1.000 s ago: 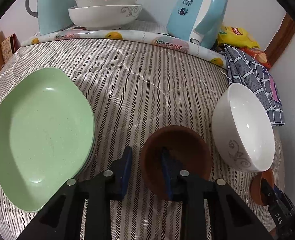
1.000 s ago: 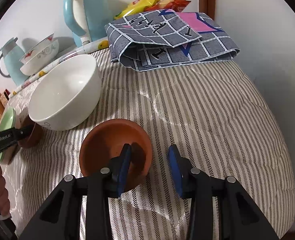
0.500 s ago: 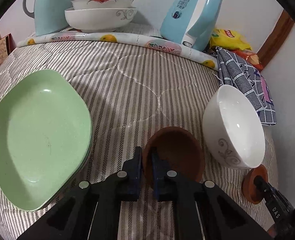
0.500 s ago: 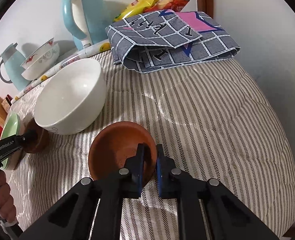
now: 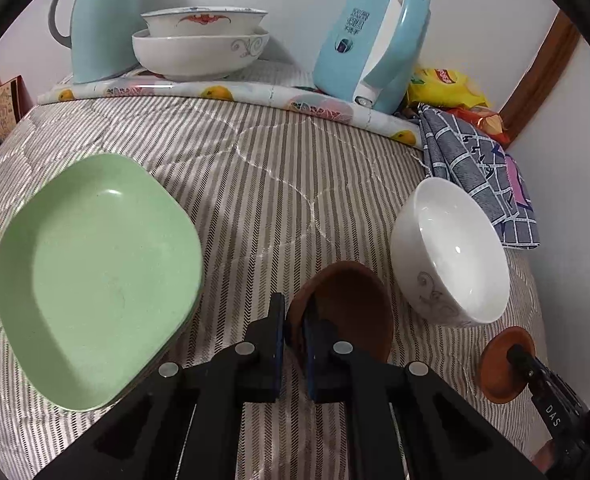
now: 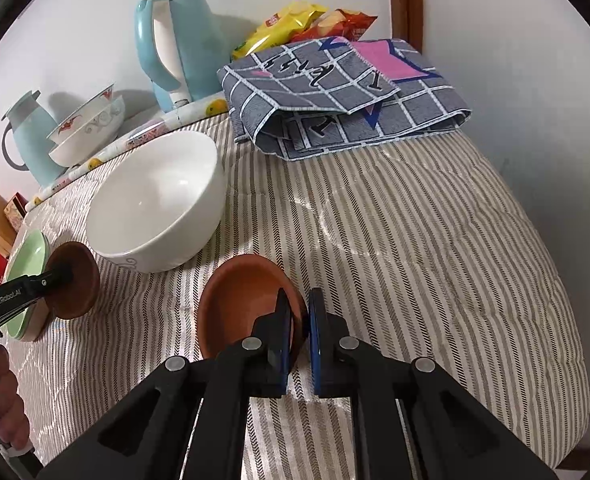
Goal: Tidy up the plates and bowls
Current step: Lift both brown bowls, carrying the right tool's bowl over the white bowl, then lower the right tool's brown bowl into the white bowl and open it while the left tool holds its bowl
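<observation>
A: What do we see on the striped quilt, starting from the biggest thing?

B: We see one green plate at the left side; in the right wrist view it seems to lie on a second one, but we cannot tell this for sure. Then there is one white bowl at the right, standing on the quilt between the two brown dishes. At the back, two more white bowls are stacked one in the other, between two light blue kettles. A folded checked cloth and some snack bags lie in the far right corner.

A: And the small things?

B: We count two brown dishes. The left gripper has its jaws clamped on the near left rim of the darker brown dish, one jaw inside and one outside. The dish is tilted, and it is just beside the white bowl.

A: And the other gripper?

B: The right gripper is clamped in the same way on the near right rim of the orange-brown dish, which is also tilted. The jaws of both grippers are almost together, with only the thin rim between them.
</observation>
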Available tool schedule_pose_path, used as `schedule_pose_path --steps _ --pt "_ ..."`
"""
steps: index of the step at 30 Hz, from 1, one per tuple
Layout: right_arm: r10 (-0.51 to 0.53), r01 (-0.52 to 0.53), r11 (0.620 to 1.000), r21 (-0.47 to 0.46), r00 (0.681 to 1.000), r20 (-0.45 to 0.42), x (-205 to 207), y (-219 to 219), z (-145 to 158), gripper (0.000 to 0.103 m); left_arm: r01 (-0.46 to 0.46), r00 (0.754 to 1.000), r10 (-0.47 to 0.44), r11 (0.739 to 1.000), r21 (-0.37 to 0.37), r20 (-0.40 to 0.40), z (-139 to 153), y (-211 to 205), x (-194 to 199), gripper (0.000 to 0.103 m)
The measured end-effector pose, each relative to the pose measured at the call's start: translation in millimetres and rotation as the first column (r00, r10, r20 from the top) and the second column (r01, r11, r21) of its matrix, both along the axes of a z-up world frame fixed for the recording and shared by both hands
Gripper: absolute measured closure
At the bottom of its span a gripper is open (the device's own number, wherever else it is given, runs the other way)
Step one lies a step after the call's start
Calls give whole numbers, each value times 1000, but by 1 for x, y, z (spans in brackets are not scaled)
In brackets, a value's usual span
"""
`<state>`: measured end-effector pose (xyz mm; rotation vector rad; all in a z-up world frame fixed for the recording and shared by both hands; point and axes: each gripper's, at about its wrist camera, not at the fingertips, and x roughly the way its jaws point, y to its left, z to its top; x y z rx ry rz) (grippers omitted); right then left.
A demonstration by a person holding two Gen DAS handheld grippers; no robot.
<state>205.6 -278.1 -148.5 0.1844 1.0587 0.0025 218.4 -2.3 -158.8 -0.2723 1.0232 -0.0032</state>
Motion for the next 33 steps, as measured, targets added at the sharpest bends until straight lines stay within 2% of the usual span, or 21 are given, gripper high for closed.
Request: schedule_pose_path --steps 11,19,25,33 --pt "-10 10 1000 -2 997 82 -3 4 42 95 10 999 -10 1000 0 52 29 7 -7 94" --pt "-10 10 1000 1 992 124 10 15 69 95 1 995 -1 1000 3 98 55 21 -6 94" --pt "23 -21 1000 -16 991 135 25 33 77 95 -19 993 18 1000 8 117 66 37 -3 94" --pt "68 -65 997 -28 991 114 51 58 69 95 -59 990 57 998 11 125 69 60 11 94"
